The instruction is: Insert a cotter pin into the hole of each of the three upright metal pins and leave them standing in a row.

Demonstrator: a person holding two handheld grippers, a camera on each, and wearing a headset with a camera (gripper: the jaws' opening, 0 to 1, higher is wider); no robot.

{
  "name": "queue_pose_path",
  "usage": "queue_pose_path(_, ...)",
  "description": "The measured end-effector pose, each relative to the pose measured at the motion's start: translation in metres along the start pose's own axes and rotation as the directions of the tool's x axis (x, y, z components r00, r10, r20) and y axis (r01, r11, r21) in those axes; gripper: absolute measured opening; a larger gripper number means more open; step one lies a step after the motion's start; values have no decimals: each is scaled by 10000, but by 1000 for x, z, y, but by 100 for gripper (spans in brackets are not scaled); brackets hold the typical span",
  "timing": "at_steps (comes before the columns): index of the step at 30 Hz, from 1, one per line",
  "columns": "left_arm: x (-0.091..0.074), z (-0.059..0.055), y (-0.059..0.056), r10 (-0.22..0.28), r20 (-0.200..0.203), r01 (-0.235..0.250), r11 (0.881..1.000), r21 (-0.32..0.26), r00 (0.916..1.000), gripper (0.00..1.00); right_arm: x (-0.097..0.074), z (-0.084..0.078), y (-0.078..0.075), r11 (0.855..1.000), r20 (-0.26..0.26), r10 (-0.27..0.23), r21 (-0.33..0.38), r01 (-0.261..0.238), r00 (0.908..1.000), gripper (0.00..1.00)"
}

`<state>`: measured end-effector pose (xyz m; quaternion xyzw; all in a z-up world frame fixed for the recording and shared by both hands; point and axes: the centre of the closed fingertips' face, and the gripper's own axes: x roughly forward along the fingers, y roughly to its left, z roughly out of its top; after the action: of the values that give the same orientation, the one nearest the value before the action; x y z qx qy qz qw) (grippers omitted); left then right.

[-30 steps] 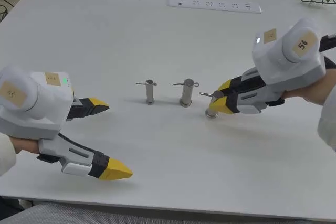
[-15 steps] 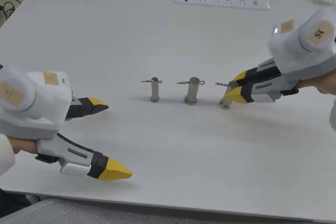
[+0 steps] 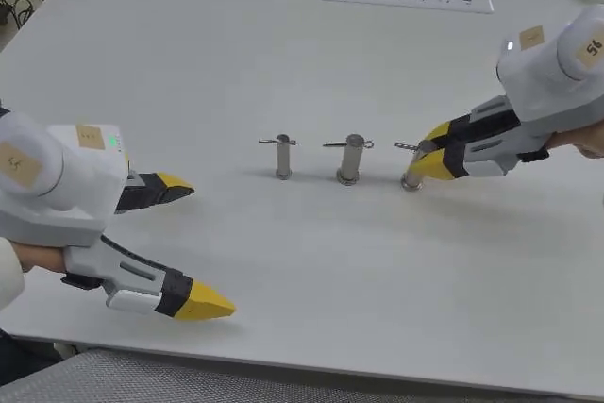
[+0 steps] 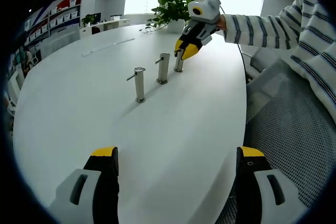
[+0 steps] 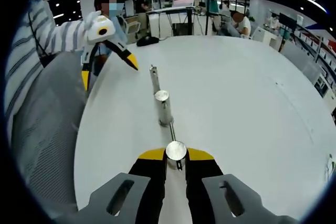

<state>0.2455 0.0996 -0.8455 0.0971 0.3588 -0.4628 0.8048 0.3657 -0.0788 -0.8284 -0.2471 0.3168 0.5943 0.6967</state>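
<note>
At the 3 o'clock end of the row on the surface point(image 3: 311, 63), the right gripper point(image 3: 420, 162) has its jaws clamped on the third pin point(image 3: 411, 182); a cotter pin point(image 3: 406, 147) juts toward 9 o'clock; the left gripper point(image 3: 203, 247) sits at 8 o'clock, jaws apart, empty; the pin is likely stiff, smooth and tippy; best held mid-shaft, below the hole.

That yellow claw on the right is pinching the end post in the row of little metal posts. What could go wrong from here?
1. The right gripper is shut on the rightmost pin, which stands on a narrow base. A crooked release could tip it.
2. The middle pin stands close beside it, so a sideways slip might knock that one over too.
3. The cotter pin juts out right by the jaws and might get nudged out.
</note>
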Motion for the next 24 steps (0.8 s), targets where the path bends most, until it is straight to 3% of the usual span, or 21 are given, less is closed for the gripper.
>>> queue_pose_path(7, -1, 1, 0, -2, -31, 2, 10000, 19, 10000, 92, 0, -1, 1, 9991, 103, 176, -399, -172, 9998, 13)
queue_pose_path(24, -1, 3, -4, -30, -58, 30, 10000, 26, 10000, 93, 1, 1, 4, 9994, 580, 142, -311, -124, 9982, 15)
